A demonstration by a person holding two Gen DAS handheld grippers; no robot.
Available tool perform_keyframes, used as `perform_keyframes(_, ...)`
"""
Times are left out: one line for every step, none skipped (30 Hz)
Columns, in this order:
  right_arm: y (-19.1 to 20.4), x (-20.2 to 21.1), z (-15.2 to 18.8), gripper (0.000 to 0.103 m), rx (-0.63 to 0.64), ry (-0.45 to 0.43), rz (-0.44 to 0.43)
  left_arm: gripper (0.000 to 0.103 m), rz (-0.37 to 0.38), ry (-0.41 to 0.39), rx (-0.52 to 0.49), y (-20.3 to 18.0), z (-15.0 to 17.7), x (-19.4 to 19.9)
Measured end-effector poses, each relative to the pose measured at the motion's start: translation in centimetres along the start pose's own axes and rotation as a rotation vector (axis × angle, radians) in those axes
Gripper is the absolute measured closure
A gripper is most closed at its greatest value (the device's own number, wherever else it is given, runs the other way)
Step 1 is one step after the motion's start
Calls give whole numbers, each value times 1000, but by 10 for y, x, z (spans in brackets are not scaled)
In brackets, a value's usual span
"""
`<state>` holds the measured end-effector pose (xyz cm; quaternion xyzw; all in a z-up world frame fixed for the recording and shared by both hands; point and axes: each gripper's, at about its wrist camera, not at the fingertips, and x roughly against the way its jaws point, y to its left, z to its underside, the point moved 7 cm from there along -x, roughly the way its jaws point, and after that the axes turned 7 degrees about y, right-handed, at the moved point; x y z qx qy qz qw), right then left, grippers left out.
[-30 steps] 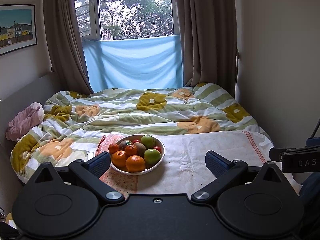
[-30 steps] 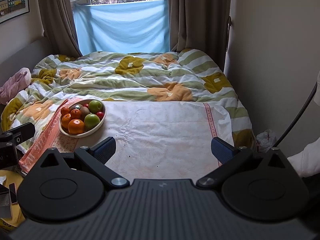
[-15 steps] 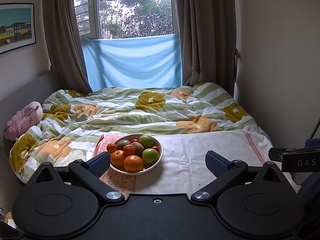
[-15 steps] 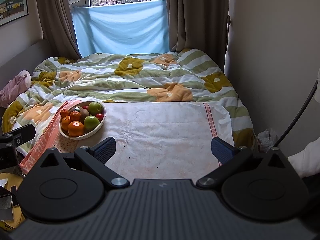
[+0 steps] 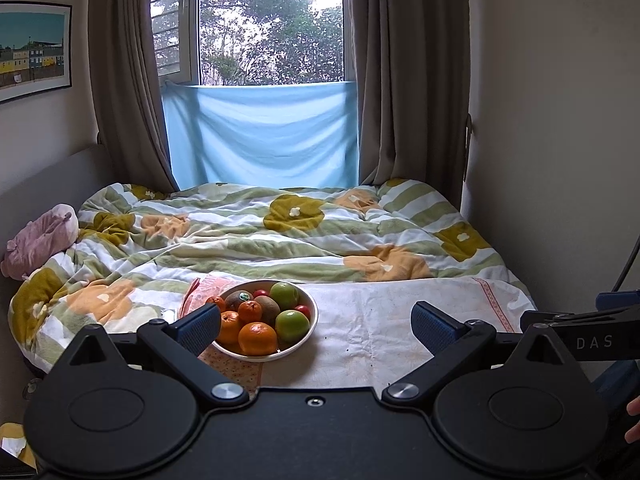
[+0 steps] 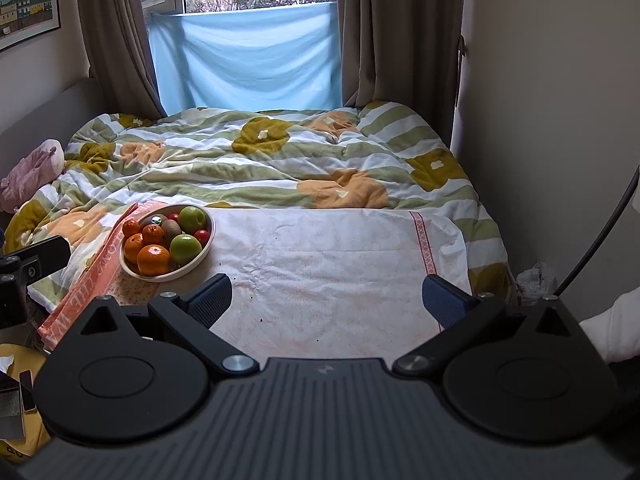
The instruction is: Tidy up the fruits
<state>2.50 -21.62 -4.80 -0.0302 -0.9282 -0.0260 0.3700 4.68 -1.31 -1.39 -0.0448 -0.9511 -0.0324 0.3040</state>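
Your round white bowl (image 6: 206, 250) of oranges, green apples, kiwis and small red fruits sits upright near the left edge of the pale cloth (image 6: 340, 272) spread over the striped floral quilt (image 6: 260, 160). Your left gripper (image 5: 316, 326) and right gripper (image 6: 327, 296) both gape wide, grasping nothing, hovering above the cloth's near edge.

Readable text in the two views

"DAS" is printed in pale letters on the right gripper's black body (image 5: 594, 342), at 3 o'clock in the left wrist view; partial capitals, seemingly "THE", are woven along the orange cloth (image 6: 86, 288) at 9 o'clock of the right wrist view.
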Motion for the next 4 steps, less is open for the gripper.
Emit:
perform_keyframes(0, 0, 0, 0, -1, 0, 0, 0, 0, -1, 3, 1, 0, 0)
perform_keyframes(0, 0, 0, 0, -1, 0, -1, 0, 1, -3, 7, 2, -1, -1)
perform_keyframes(0, 0, 0, 0, 0, 1, -1, 0, 4, -3, 8, 3, -2, -1)
perform_keyframes(0, -1, 0, 0, 0, 1, 0, 0, 9, 0, 7, 3, -2, -3)
